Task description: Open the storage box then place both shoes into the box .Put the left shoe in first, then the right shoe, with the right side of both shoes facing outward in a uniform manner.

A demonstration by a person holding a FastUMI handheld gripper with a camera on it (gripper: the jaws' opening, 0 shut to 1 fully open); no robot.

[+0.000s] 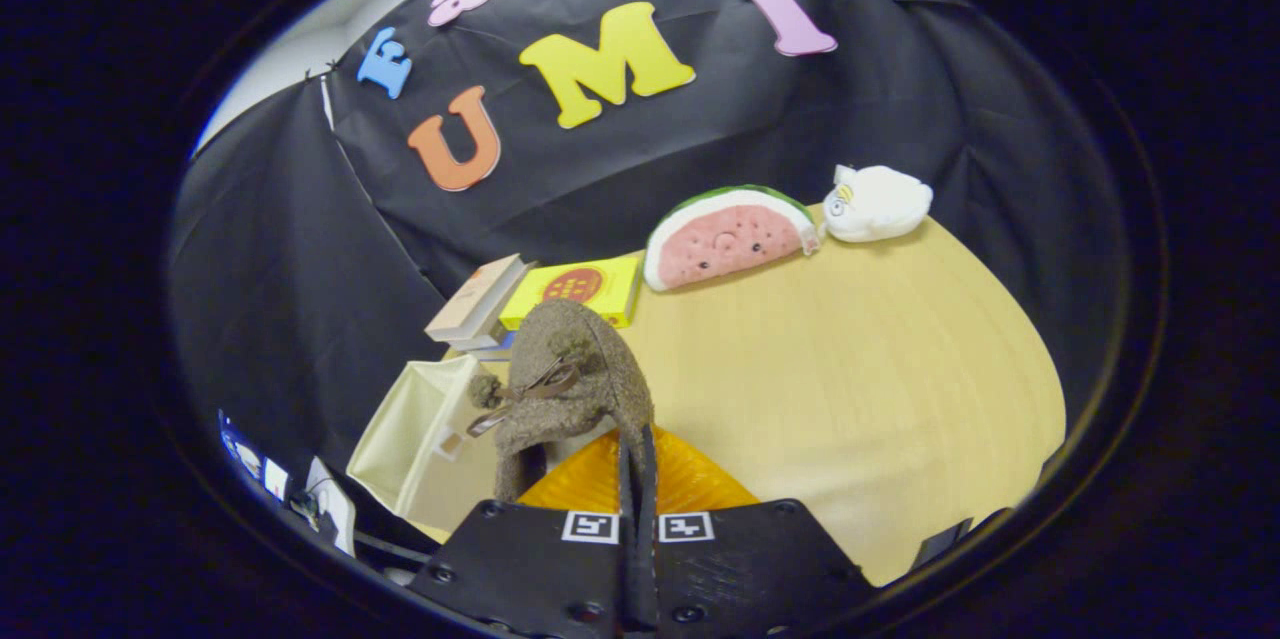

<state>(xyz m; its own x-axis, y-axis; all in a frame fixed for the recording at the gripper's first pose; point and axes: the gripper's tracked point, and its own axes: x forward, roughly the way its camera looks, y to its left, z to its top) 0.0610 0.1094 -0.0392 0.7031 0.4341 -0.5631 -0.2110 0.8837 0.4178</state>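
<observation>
A brown fuzzy shoe [575, 374] with a lace bow and an orange sole [690, 484] hangs tilted just ahead of my fingers, toe pointing away and up. My gripper [636, 464] is shut on a thin edge of the shoe beside the sole, its two fingers pressed close together. Left of the shoe and lower down, the cream storage box [405, 434] stands at the table's corner with its pale inside showing. The shoe hides part of the box's right side.
Beyond the shoe lie a small stack of books [478, 304] and a flat yellow box [570, 289]. A watermelon plush [728, 237] and a white plush [878, 202] sit at the far edge of the round wooden table [850, 389].
</observation>
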